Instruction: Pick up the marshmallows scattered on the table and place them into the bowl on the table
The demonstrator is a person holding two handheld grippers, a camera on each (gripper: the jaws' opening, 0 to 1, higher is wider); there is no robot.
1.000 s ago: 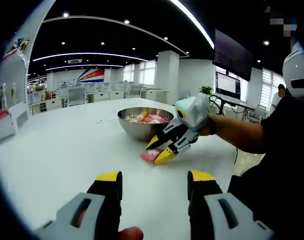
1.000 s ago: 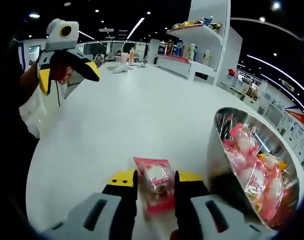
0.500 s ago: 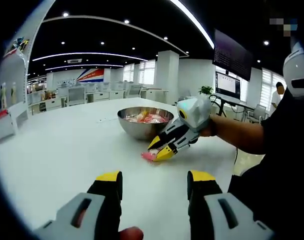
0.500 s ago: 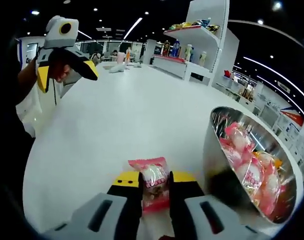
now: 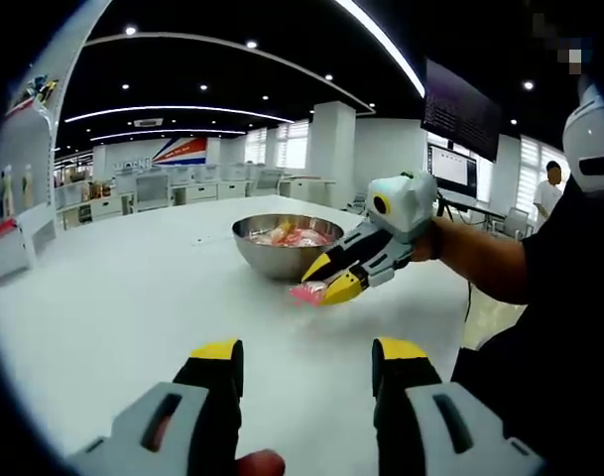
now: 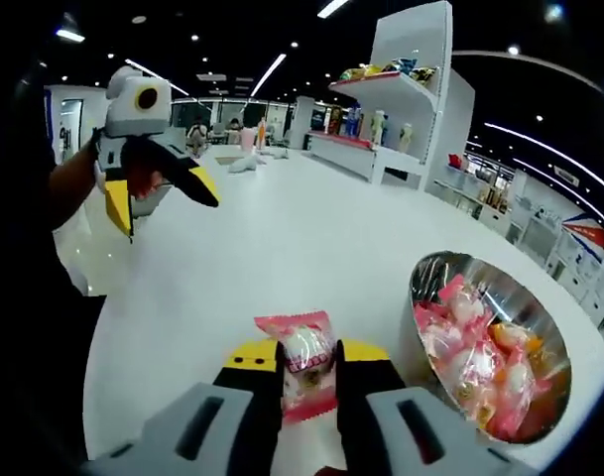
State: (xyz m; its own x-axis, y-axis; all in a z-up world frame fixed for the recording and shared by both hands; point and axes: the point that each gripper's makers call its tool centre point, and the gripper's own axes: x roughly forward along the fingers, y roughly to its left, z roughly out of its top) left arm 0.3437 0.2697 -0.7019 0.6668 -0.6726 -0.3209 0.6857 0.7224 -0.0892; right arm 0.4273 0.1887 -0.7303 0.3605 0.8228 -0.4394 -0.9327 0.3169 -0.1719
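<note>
Gripping pink plastic-wrapped marshmallow [image 6: 303, 365] mid-packet | right gripper [image 6: 303, 372] clenched; left gripper [image 5: 306, 369] released | light, squashy; steel bowl [image 6: 425, 288] near

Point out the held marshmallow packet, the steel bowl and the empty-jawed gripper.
marshmallow packet [image 6: 303, 363]: right gripper view, on the wrapper's middle, between the jaws.
bowl [image 5: 272, 260]: left gripper view, on its outer steel wall.
left gripper [image 6: 163, 198]: right gripper view, midway between its yellow fingertips.

A dark ceiling with light strips [image 5: 381, 40] spans the office. Windows [image 5: 292, 144] sit at 12 o'clock, a white shelf [image 6: 411, 99] at 1 o'clock.
</note>
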